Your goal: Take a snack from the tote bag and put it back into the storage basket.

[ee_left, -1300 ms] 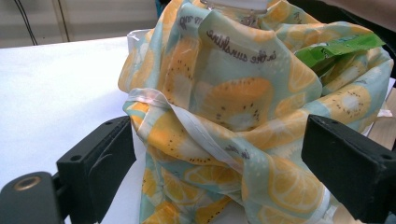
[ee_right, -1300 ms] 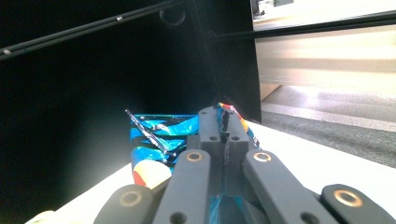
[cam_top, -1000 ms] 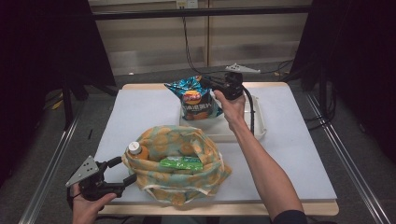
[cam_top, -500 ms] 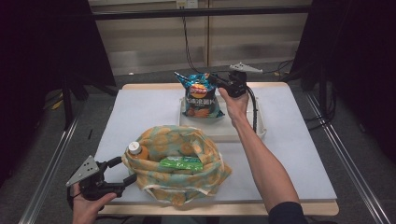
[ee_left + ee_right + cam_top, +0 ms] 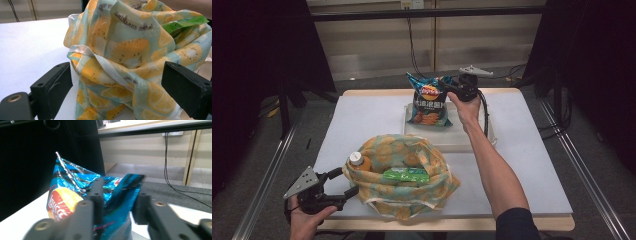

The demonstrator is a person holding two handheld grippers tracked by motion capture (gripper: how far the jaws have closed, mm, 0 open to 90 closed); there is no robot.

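Chip bag (image 5: 429, 102): blue, standing on its lower edge in the white tray (image 5: 472, 142) at the far middle of the table (image 5: 532, 165), with its long axis up and down.
Chip bag facing: printed front toward the person, crimped top seam pointing up, lower end nearer the person than the top.
Right gripper (image 5: 451, 88): at the bag's upper right corner, reaching in from the right; its jaws have just been opening.
Right gripper state: in the right gripper view the bag's top corner (image 5: 117, 192) sits between the two jaws, which stand part open with a gap on the right side, so the pads no longer pinch it.
Left gripper (image 5: 343, 184): at the near left of the table, jaws spread wide.
Cloth bag (image 5: 404, 175): lemon-print, slumped near the front edge; its left edge lies between the left jaws, unclamped.
Inside the cloth bag: an orange bottle (image 5: 359, 162) with a white cap and a green packet (image 5: 406, 175) lying sideways.
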